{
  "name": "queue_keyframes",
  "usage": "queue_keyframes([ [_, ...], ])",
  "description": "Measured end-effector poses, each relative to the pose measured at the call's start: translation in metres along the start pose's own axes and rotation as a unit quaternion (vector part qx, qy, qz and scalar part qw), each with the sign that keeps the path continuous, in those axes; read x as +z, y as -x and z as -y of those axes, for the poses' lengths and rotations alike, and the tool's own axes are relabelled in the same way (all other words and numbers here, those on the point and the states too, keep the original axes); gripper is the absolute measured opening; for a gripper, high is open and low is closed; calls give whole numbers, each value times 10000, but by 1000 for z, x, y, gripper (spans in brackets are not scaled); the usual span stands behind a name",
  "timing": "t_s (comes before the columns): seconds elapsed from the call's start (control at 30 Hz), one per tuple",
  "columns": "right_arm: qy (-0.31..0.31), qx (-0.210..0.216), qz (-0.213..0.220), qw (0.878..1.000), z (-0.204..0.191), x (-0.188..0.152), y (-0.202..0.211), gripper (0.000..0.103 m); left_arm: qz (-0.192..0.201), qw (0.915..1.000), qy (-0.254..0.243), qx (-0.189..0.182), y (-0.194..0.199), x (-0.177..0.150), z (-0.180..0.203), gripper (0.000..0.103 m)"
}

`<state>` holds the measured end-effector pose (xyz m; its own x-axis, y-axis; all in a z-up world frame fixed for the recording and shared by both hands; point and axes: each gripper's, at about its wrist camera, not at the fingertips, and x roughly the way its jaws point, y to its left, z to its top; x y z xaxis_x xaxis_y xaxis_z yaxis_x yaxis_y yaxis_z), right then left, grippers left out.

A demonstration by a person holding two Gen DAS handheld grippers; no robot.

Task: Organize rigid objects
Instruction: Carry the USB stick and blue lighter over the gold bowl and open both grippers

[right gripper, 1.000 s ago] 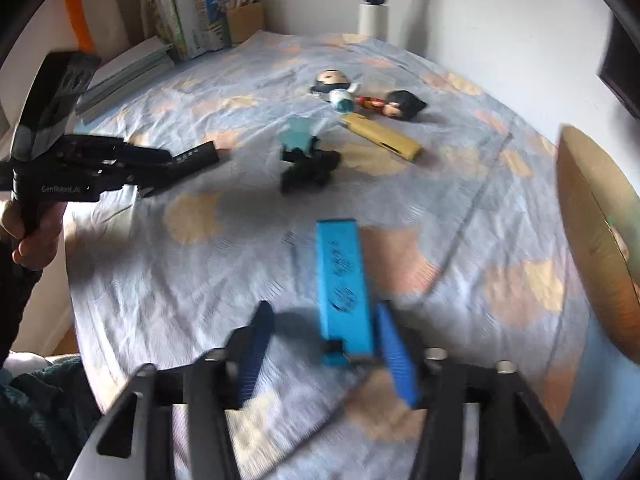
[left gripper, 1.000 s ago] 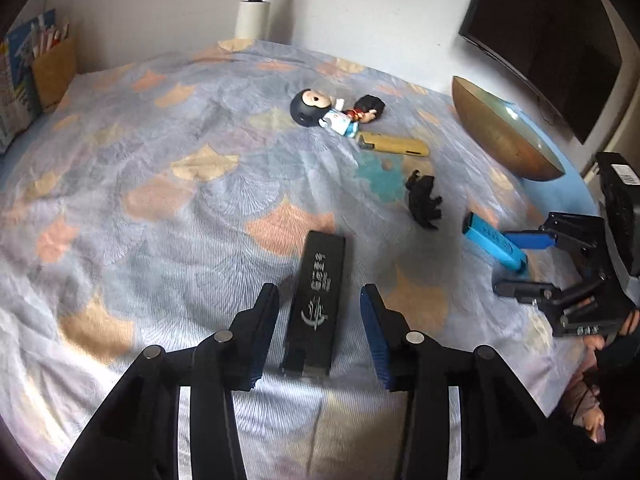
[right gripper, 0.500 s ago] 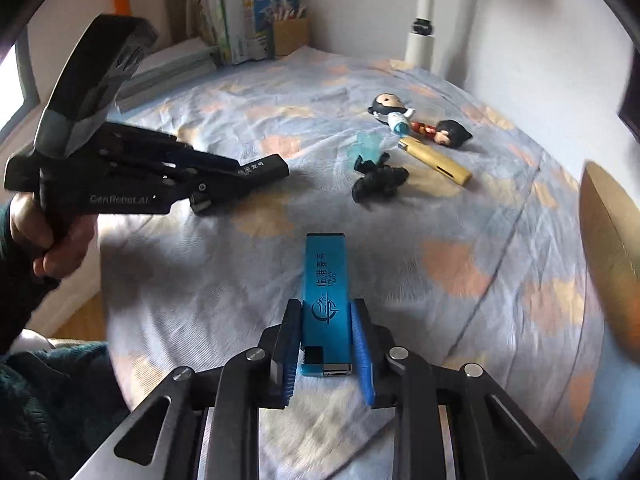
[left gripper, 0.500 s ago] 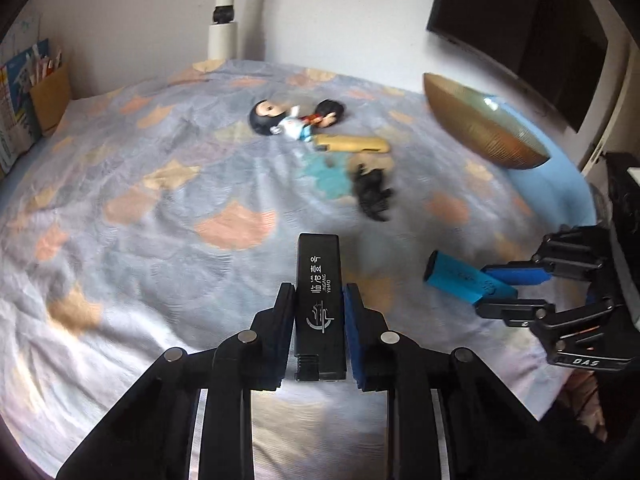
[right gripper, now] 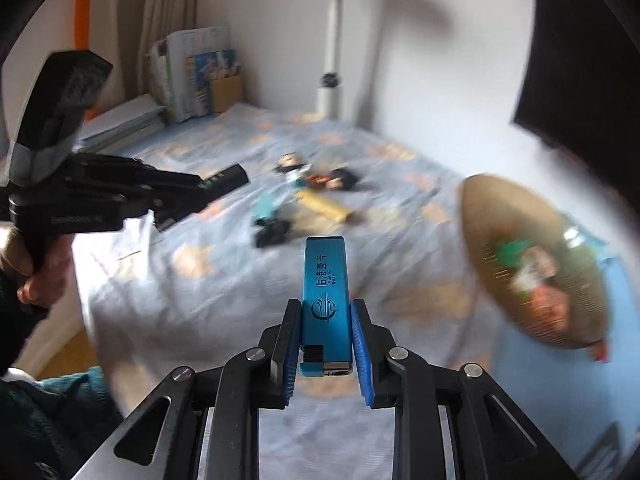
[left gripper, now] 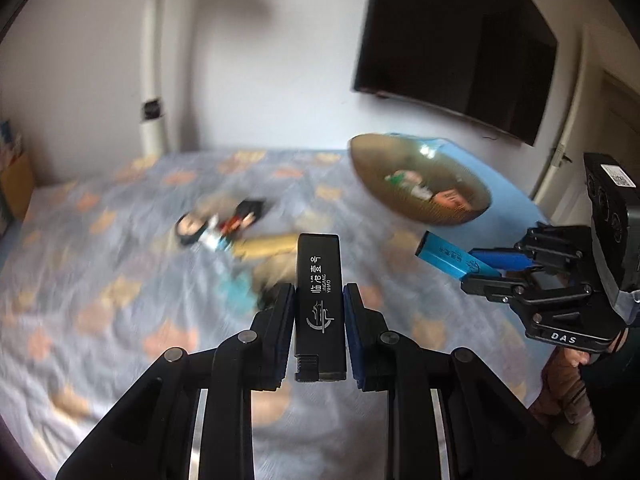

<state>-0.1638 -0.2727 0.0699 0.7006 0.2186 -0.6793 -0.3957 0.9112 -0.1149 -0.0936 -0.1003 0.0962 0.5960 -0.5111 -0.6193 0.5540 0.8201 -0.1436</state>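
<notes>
A black lighter (left gripper: 320,304) is clamped between the blue-padded fingers of the left gripper (left gripper: 319,334) and is held clear above the patterned bedspread (left gripper: 100,280), its printed face turned to the camera. A blue lighter (right gripper: 327,300) of the same shape is pinched lengthwise in the right gripper (right gripper: 326,354), likewise raised off the cloth. Each tool is seen from the other's camera: the right gripper with its blue lighter at the right edge of the left wrist view, the left gripper with the black one at the left of the right wrist view, gripped by a hand (right gripper: 38,280). A golden bowl (left gripper: 420,184) is seen on a blue mat (left gripper: 508,200) at the far right of the table, with small colourful items blurred inside it. Left on the bedspread, near its middle, are a doll figurine (right gripper: 296,168), a yellow lighter (right gripper: 324,206) just beside it, and a small black toy (right gripper: 272,234). A dark screen (left gripper: 452,44) is mounted on the wall behind.
</notes>
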Motion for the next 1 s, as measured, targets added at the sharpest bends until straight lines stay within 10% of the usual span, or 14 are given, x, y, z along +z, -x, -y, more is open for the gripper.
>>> queue_keyframes([
  [0.37,-556,-1195,87,9912,99,36,32,24,288,9968,-542,-513,-54,101,68,21],
  [0.77,-1272,-1152,-310,9847,187,31,6,24,-329,9966,-227,-723,-161,120,95,23],
  [0.87,-1513,-1085,-411,9817,194,26,-7,24,-251,9971,-163,-707,-159,127,96,63],
  [1.0,-1976,-1007,-384,9743,207,21,-7,26,180,9980,-161,-589,-127,131,82,70],
])
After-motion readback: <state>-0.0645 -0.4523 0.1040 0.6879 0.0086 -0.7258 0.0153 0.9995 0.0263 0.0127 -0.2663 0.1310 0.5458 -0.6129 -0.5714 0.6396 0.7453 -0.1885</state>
